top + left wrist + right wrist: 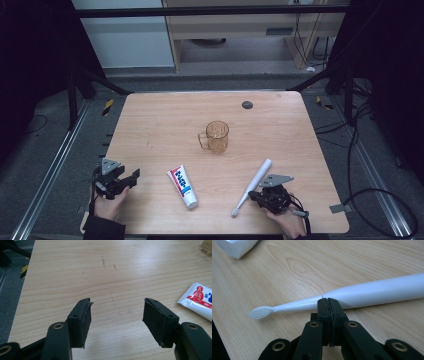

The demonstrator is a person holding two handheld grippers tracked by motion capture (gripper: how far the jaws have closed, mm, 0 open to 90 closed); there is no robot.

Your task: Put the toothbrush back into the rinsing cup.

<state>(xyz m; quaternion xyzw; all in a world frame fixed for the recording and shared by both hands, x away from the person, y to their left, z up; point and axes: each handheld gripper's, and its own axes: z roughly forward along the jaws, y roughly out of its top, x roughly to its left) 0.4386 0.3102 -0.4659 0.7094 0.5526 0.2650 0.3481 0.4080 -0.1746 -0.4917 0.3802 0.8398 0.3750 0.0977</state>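
Item I log: toothbrush [253,186], white, near bench [150,120] front, just before my right tongs [328,300]; light, stiff, glossy, likely slippery; I'd grip the thick handle. Right tongs closed, empty; left tongs [116,315] wide apart, empty

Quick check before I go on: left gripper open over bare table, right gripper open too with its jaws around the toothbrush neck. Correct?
Not quite. The left gripper is open over bare table, but the right gripper is shut: in the right gripper view its jaws are pressed together with no gap. They point at the toothbrush, which lies just beyond their tips, not between them.
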